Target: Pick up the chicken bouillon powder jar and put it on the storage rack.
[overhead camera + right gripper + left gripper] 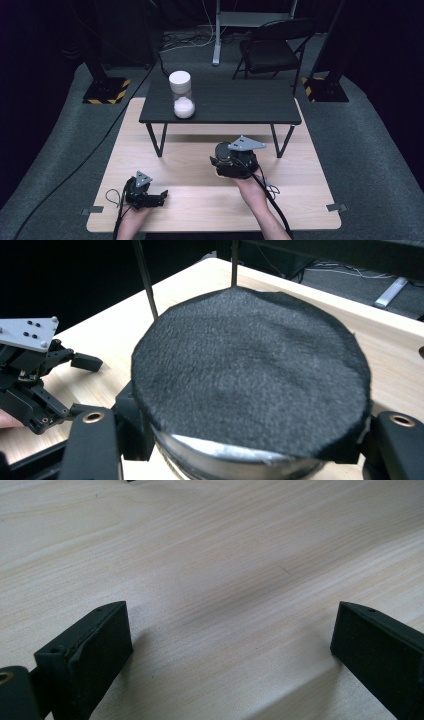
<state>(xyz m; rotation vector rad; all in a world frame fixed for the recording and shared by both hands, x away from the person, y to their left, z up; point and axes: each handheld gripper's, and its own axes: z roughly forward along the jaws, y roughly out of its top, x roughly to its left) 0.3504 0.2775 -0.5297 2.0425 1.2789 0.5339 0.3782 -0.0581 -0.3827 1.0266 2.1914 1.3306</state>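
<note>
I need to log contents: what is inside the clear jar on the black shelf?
White grainy powder fills the lower part of the jar; its white lid covers the top.

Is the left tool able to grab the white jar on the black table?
Probably yes, with a long reach: the left tool is open and empty, the jar stands alone near the black table's front edge, nothing between.

Two grippers: left gripper point(159, 195), right gripper point(216, 161); one black-topped round thing point(250, 370); one jar point(182, 95); one chair point(272, 47).
</note>
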